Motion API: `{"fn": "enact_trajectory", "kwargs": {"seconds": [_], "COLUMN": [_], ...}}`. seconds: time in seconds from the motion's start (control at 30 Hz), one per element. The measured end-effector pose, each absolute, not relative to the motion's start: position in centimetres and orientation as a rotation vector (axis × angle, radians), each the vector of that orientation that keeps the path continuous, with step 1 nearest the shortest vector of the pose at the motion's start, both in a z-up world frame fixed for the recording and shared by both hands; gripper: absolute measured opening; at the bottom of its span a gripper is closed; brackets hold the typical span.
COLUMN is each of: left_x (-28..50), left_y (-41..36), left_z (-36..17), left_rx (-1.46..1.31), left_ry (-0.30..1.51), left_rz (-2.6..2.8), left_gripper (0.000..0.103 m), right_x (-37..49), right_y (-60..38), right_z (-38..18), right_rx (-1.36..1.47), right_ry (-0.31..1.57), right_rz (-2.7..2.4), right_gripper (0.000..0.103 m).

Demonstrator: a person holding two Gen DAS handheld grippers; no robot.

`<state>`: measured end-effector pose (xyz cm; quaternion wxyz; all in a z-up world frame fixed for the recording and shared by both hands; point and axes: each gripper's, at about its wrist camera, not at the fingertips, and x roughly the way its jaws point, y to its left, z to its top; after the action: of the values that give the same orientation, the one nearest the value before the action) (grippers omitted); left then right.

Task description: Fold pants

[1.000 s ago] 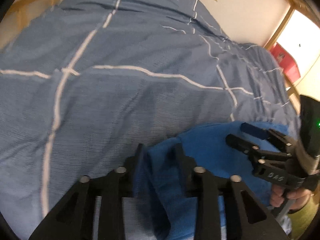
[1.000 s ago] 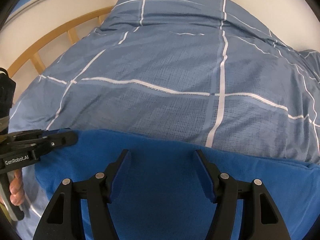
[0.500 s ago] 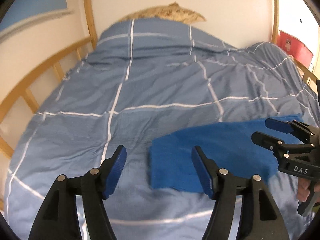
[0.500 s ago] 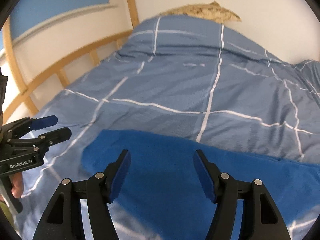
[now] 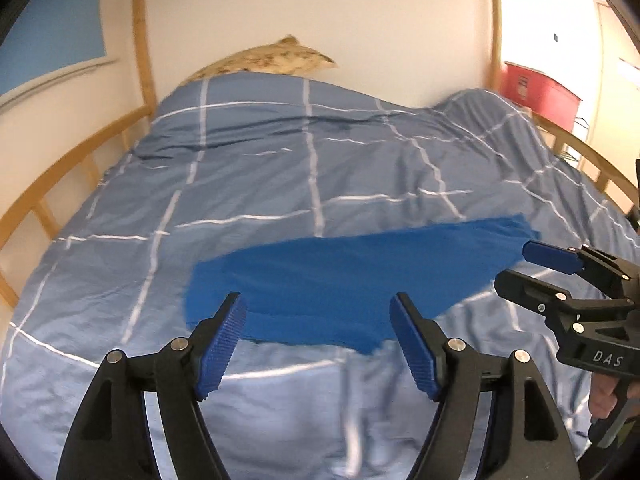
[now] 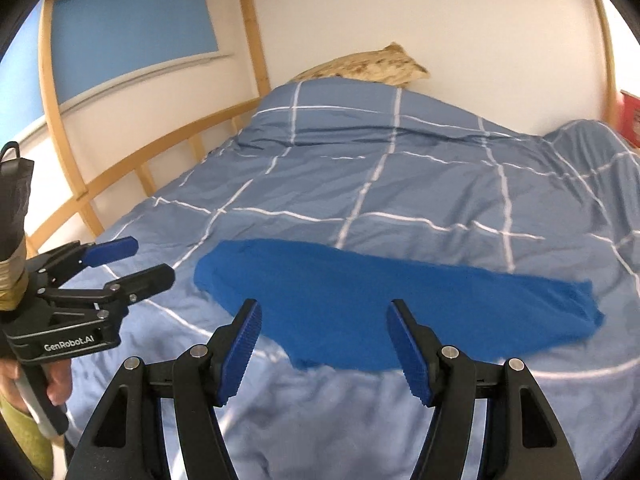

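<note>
- Bed (image 5: 60, 200): wooden-railed frame against a pale wall, and the largest thing in the room.
- Duvet (image 5: 280, 168): blue-grey with a white grid, rumpled, covering the whole mattress; a mottled pillow (image 5: 276, 58) peeks out at the far end.
- Pants (image 5: 340, 284): bright blue, lying flat across the near part of the duvet as one long band, apparently already doubled leg on leg. Nothing holds them.
- Left gripper (image 5: 320, 340): raised clear of the cloth, its jaws have just been opening and stand apart with nothing between them.
- Right gripper (image 6: 324, 340): likewise released and empty, hovering above the near edge of the pants.
- Step in hand, as I judge it: a pause between folds, both tools lifted off.
- Next move, as I judge it: each claw takes a corner of one end of the band and carries it over onto the other end, keeping the edges aligned.
</note>
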<state>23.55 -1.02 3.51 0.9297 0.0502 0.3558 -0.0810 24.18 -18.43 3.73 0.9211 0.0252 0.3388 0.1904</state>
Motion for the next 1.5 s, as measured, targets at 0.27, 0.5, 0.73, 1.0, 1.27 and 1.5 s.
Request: {"fn": "enact_trajectory", "kwargs": {"seconds": [0.27,0.5,0.73,1.0,1.27,1.5], "left_x": [22.8,24.2,26.3,29.8,33.1,34.6], "left_y": [-9.7,-15.1,-19.0,-22.7,-25.8,-27.2], "left_z": [2.6,1.4,-0.3,-3.2,-6.4,-7.5], "left_rx": [0.166,0.126,0.112,0.111,0.143,0.172], "left_ry": [0.724,0.732,0.719,0.712,0.751,0.755], "left_rz": [-0.218,-0.265,-0.264,-0.269,-0.253,-0.234], "left_gripper": [0.073,0.073,0.073,0.074,0.074,0.076], "right_x": [21.6,21.6,23.3,26.8,31.0,33.9], "right_y": [-26.1,-33.0,-38.4,-43.5,-48.3,-50.9], "right_z": [2.9,1.6,-0.8,-4.8,-8.8,-12.2], "right_rx": [0.073,0.110,0.199,0.356,0.555,0.721], "right_ry": [0.697,0.695,0.697,0.724,0.743,0.783], "right_rz": [0.283,0.187,0.120,0.065,0.004,0.007], "right_gripper": [0.066,0.066,0.066,0.066,0.066,0.065]}}
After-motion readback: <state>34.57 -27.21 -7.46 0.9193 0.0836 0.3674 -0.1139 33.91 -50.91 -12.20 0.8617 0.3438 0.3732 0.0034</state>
